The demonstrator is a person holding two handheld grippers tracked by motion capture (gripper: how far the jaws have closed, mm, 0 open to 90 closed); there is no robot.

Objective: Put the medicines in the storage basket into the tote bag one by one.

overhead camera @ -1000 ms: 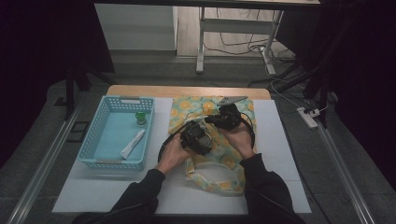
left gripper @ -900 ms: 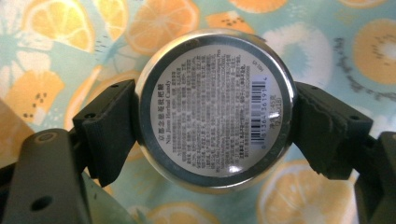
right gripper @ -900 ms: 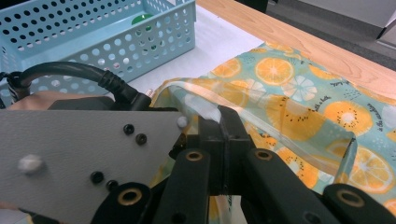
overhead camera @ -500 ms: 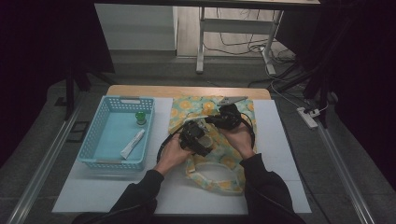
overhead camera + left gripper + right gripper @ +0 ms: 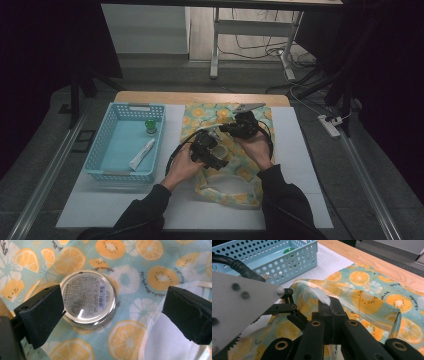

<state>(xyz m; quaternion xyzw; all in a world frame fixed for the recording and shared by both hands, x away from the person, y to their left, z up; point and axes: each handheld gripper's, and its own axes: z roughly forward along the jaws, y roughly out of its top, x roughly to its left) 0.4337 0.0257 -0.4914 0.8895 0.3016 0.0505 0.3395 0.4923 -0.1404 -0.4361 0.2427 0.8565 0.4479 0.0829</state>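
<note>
Worktop, fruit-print bag (image 5: pixel 227 150): right claw (image 5: pixel 329 305) pinches bag rim open; left claw (image 5: pixel 113 312), jaws just opened, releases tin (image 5: pixel 88 299). Next: withdraw left.

In the left gripper view the left jaw covers the near-left edge of the round tin (image 5: pixel 88 298), whose label print is too small to read. In the high view the hands and grippers hide the middle of the fruit-print bag (image 5: pixel 239 176). In the right gripper view the basket (image 5: pixel 294 258) wall screens the green object (image 5: pixel 290 250) inside it.
</note>
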